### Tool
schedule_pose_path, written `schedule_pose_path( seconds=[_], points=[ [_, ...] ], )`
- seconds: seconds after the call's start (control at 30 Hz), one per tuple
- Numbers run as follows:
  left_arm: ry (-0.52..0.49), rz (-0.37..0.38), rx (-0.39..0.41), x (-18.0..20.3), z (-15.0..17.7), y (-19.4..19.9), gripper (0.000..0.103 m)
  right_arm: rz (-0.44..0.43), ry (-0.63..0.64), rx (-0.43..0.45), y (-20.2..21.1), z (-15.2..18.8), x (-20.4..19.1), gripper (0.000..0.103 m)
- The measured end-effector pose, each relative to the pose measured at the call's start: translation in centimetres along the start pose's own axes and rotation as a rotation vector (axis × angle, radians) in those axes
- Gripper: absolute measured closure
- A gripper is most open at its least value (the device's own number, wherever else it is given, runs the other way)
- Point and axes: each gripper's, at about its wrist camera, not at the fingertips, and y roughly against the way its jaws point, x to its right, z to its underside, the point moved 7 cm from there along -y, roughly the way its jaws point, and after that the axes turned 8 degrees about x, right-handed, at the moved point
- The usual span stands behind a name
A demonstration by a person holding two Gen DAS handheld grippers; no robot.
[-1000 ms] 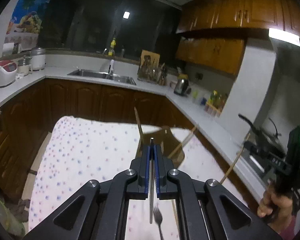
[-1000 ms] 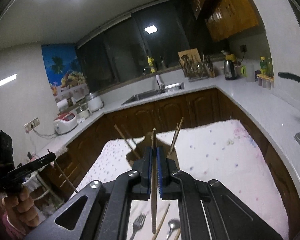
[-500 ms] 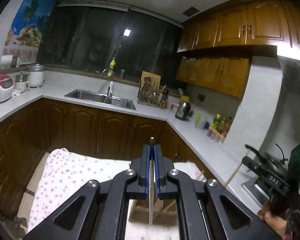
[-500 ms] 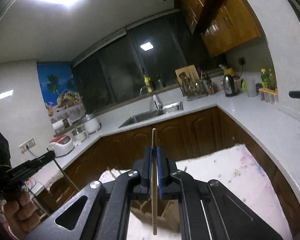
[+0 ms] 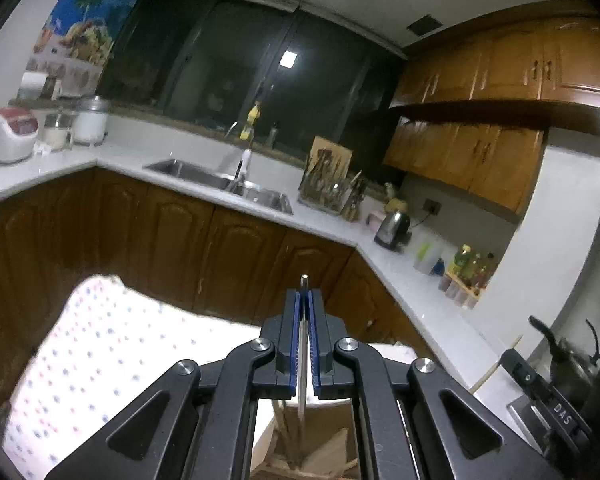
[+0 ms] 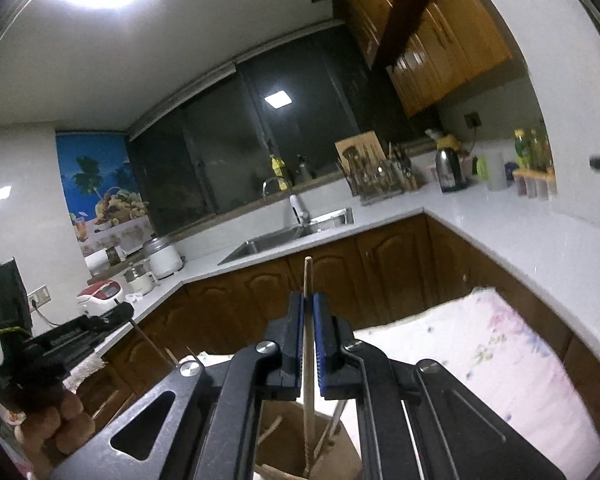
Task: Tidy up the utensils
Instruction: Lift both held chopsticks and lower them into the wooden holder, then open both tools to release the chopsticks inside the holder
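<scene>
Left wrist view shows the left gripper (image 5: 304, 304) clamped on a fork (image 5: 302, 360) above the holder (image 5: 320, 440) at 6 o'clock, the right gripper (image 6: 309, 312) clamped on a chopstick (image 6: 308, 340) likewise, so a tilted release risks either utensil catching the rim and tipping out.

1. Left gripper (image 5: 304, 300), bottom centre of its own view, points level and forward, blue pads (image 5: 296, 340) pinched tight on a thin metal utensil handle (image 5: 302, 356).
2. Right gripper (image 6: 309, 304), bottom centre too, pads clamped on a wooden chopstick (image 6: 308, 320).
3. Left hand (image 6: 56, 424) shows at lower left of the right view.
</scene>
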Motion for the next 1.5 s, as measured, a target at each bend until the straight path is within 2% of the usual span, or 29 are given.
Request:
schedule_pose_path(
  seconds=[0.17, 0.37, 0.87, 1.0, 1.03, 1.07, 1.1, 1.13, 1.17, 1.2, 1.23, 1.3, 1.33, 1.37, 1.4, 1.5],
  points=[
    [0.013, -0.022, -0.044, -1.1, 2.9, -1.9, 0.101, 0.014, -0.032, -0.023, -0.1, 3.3, 1.3, 0.098],
    [0.007, -0.034, -0.092, -1.5, 4.0, -2.9, 0.100, 0.029, -0.075, -0.088, -1.0, 5.9, 2.5, 0.098],
    [-0.026, -0.029, -0.132, -1.1, 2.4, -3.9, 0.099, 0.025, -0.072, -0.153, -2.0, 6.0, 2.8, 0.098],
    [-0.033, -0.036, -0.141, -1.0, 2.4, -3.7, 0.099, 0.013, -0.078, -0.159, -1.9, 5.9, 2.6, 0.092],
    [-0.034, -0.038, -0.143, -1.0, 2.7, -3.5, 0.096, 0.006, -0.084, -0.160, -1.8, 5.8, 2.6, 0.092],
    [-0.031, -0.035, -0.141, -0.9, 2.8, -3.2, 0.089, 0.002, -0.088, -0.162, -1.8, 5.6, 2.6, 0.087],
    [-0.026, -0.032, -0.137, -1.0, 2.8, -2.8, 0.082, 0.001, -0.094, -0.161, -1.5, 5.5, 2.7, 0.076],
    [-0.021, -0.036, -0.128, -1.1, 2.7, -2.4, 0.065, -0.003, -0.100, -0.155, -1.3, 5.4, 2.8, 0.066],
    [-0.018, -0.037, -0.113, -1.1, 2.4, -1.7, 0.054, -0.010, -0.110, -0.141, -0.9, 5.1, 2.8, 0.046],
    [-0.018, -0.035, -0.100, -1.2, 2.4, -1.2, 0.051, -0.013, -0.116, -0.124, -0.4, 4.9, 2.9, 0.036],
    [-0.023, -0.035, -0.090, -1.2, 2.3, -0.5, 0.047, -0.015, -0.118, -0.111, 0.0, 4.7, 2.9, 0.033],
    [-0.028, -0.041, -0.077, -1.3, 2.3, 0.9, 0.032, -0.020, -0.122, -0.100, 0.7, 4.4, 2.8, 0.020],
    [-0.029, -0.048, -0.067, -1.5, 2.4, 1.6, 0.020, -0.026, -0.126, -0.098, 1.0, 4.3, 2.8, 0.016],
    [-0.031, -0.058, -0.059, -1.8, 2.5, 2.3, 0.013, -0.031, -0.129, -0.099, 1.3, 4.3, 2.7, 0.007],
    [-0.031, -0.071, -0.050, -2.1, 2.5, 3.3, 0.011, -0.034, -0.128, -0.099, 1.8, 4.3, 2.5, 0.001],
    [-0.033, -0.088, -0.038, -2.8, 3.1, 5.6, 0.002, -0.036, -0.105, -0.102, 3.2, 4.5, 2.0, 0.000]
  ],
)
